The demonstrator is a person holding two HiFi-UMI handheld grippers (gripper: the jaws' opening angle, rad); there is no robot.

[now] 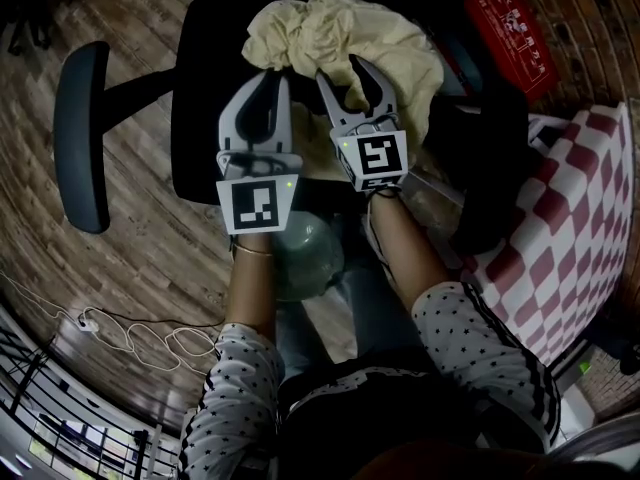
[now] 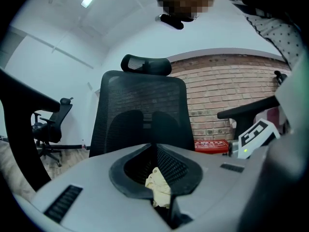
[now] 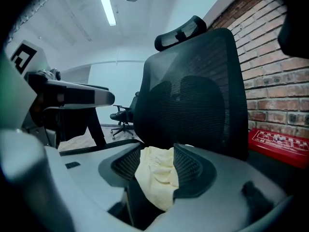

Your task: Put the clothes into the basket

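Note:
A pale yellow garment point(image 1: 340, 28) lies crumpled on the seat of a black office chair point(image 1: 200, 98). My left gripper point(image 1: 274, 74) reaches its near edge and is shut, with a small fold of the cloth point(image 2: 159, 185) pinched between its jaws. My right gripper point(image 1: 342, 72) is just to its right, open wide. A fold of the same garment point(image 3: 157, 175) hangs loosely between its jaws. In both gripper views the chair's mesh backrest point(image 2: 142, 112) stands upright straight ahead.
The chair's armrests point(image 1: 80, 138) flank the seat. A red-and-white chequered fabric thing point(image 1: 580, 228) stands at the right, beside the chair. A red box point(image 1: 510, 23) lies by the brick wall behind. White cable point(image 1: 150, 340) trails on the wooden floor at lower left.

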